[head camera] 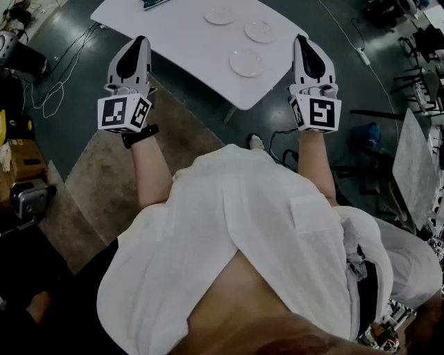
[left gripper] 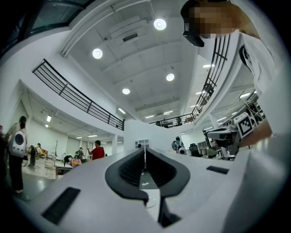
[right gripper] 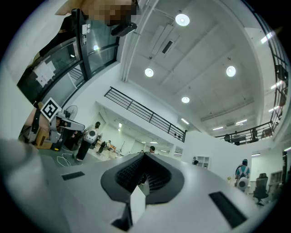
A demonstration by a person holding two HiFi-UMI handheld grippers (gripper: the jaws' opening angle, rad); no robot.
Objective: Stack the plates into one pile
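Three white plates lie apart on the white table (head camera: 177,41): one plate (head camera: 220,15) at the far side, a second plate (head camera: 260,31) to its right, a third plate (head camera: 246,62) nearest me. My left gripper (head camera: 141,43) is held over the table's left edge, well left of the plates. My right gripper (head camera: 300,40) hovers off the table's right corner, beside the nearest plate. Both point slightly upward at the hall's ceiling. The left gripper (left gripper: 144,152) has its jaws shut with nothing between them. The right gripper (right gripper: 144,155) also looks shut and empty.
A brown rug (head camera: 104,173) lies on the dark floor under me. White cables (head camera: 48,97) trail at the left, a power strip (head camera: 361,52) at the right. A grey tabletop (head camera: 416,166) stands at the right edge. A person in red (left gripper: 96,150) stands far off.
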